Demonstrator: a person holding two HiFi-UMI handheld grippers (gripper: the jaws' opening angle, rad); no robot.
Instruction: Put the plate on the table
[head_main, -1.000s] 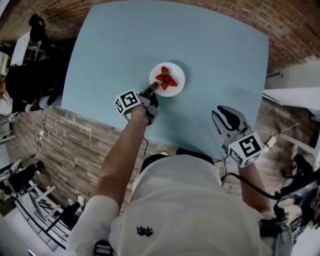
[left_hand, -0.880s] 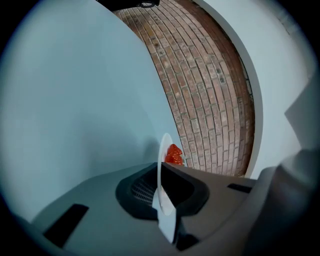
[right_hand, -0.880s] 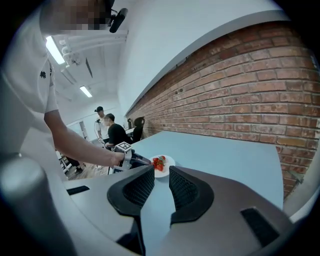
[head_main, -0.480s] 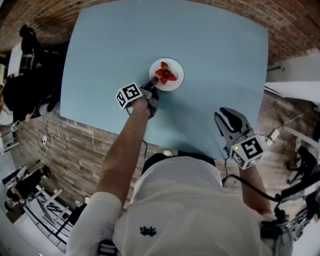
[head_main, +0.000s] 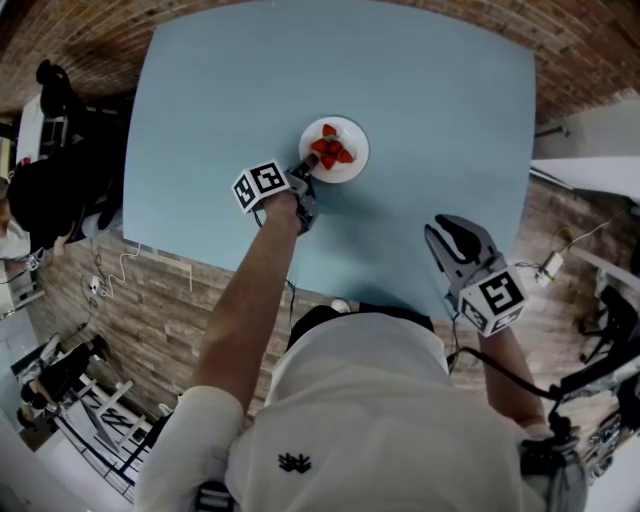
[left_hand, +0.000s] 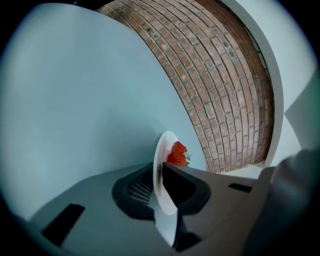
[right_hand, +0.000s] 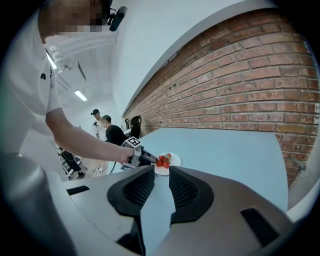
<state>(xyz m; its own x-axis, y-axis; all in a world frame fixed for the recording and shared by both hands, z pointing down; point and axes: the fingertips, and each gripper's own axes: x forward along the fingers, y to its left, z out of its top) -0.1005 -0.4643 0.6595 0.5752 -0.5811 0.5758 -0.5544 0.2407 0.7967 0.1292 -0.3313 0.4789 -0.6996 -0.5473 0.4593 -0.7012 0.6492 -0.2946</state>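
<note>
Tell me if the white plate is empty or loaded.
Loaded: a small pile of red strawberries sits on the round white plate.

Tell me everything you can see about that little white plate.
The plate is small, round, white and glossy, like ceramic. It lies flat on the pale blue table, toward its middle, carrying a few red strawberries. Its near rim sits between the jaws of the left gripper, which have just been opening; a slim gap shows on one side.

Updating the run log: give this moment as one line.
plate: on table, strawberries on it | left gripper: jaws just been opening, rim between | right gripper: open, empty
</note>
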